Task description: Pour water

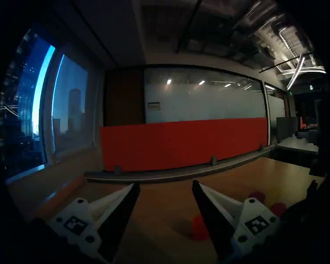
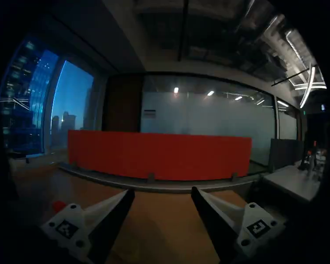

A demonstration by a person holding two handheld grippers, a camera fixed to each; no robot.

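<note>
In the left gripper view my left gripper [image 1: 165,188] is open above a wooden table [image 1: 165,207], nothing between its fingers. Several small red objects lie low on the table near its right finger: one [image 1: 199,228] just left of the finger, two more [image 1: 257,196] [image 1: 278,208] to the right; the dim light hides what they are. In the right gripper view my right gripper [image 2: 163,193] is open over the same wood, also holding nothing. A small red object [image 2: 58,206] shows beside its left finger.
A long red partition [image 1: 182,143] [image 2: 158,155] stands along the table's far edge, with a frosted glass wall behind it. Large windows [image 1: 37,114] onto a night city are at the left. A grey desk [image 2: 292,181] with dark items sits at the right.
</note>
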